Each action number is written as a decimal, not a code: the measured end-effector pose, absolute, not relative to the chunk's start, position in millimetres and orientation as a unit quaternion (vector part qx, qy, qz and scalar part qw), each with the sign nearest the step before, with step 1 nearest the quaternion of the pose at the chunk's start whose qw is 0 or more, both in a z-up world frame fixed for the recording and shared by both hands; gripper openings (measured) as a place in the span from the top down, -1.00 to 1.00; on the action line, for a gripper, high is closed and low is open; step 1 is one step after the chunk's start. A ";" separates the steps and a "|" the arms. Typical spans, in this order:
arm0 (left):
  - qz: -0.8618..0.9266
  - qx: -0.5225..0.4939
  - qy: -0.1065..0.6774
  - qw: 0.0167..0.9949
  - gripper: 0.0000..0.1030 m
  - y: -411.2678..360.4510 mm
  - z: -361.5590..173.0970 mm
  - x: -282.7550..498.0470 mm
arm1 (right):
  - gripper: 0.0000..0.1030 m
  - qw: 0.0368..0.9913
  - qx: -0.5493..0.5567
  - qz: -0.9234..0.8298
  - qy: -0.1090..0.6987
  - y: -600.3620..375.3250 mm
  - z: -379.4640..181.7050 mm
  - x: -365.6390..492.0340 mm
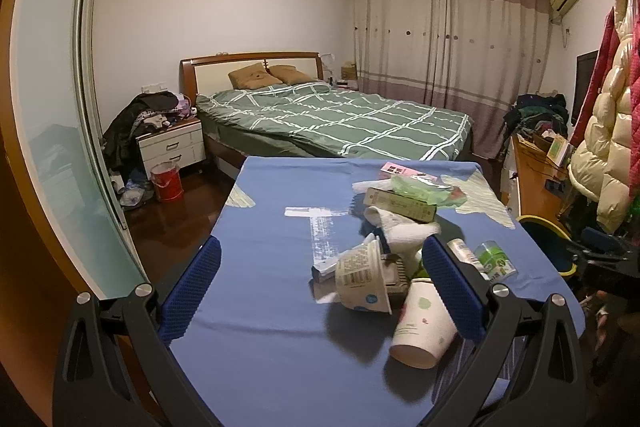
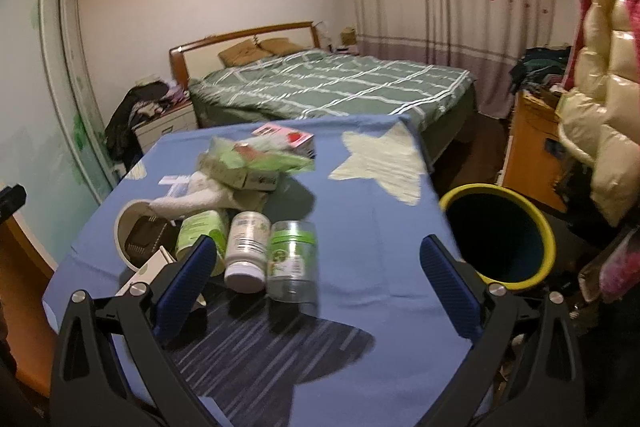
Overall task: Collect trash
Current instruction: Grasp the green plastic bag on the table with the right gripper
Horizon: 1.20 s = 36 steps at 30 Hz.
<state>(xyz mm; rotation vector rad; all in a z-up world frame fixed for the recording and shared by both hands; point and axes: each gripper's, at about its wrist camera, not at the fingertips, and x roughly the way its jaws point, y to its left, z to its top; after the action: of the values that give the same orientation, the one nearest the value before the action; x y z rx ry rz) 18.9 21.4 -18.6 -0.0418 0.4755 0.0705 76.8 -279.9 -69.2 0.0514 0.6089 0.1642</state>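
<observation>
Here the right gripper (image 2: 318,275) stood wide open and empty, the clear jar (image 2: 291,261) lying lower centre of frame between its fingers, long axis along them, bin (image 2: 548,239) at right, left gripper (image 1: 320,281) likewise open.

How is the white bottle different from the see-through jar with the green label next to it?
The white bottle is solid white and you cannot see inside; the see-through jar has clear walls. The bottle looks slimmer, with a narrower neck and white cap toward the camera; the jar looks wider and straight-sided. The jar's label is mostly green; the bottle's is mostly white with some green. Both lie on their sides, side by side on the blue tablecloth.
</observation>
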 end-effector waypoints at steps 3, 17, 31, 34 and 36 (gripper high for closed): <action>0.036 -0.022 0.240 0.970 -0.93 25.6 -23.9 24.5 | -0.88 0.947 0.025 0.103 0.303 -267.7 -72.5 97.0; 0.028 -0.006 0.259 0.965 -0.93 27.3 -44.2 55.7 | -0.67 0.934 -0.088 0.158 0.309 -183.4 -73.9 213.5; 0.018 -0.020 0.284 0.959 -0.93 34.7 -60.3 83.4 | 0.63 0.901 -0.092 0.222 0.361 -169.6 -82.2 244.5; 0.014 -0.017 0.284 0.959 -0.93 32.3 -60.0 84.8 | 0.69 0.902 -0.080 0.240 0.349 -172.4 -69.4 231.7; 0.010 -0.016 0.284 0.959 -0.93 29.7 -59.1 85.4 | 0.69 0.901 -0.076 0.252 0.344 -173.6 -60.2 220.8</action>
<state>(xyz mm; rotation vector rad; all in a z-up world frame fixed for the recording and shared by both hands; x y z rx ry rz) 85.4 29.7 -59.1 -0.0334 0.5754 0.0198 220.8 -173.6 -60.2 -0.1564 0.7123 0.5216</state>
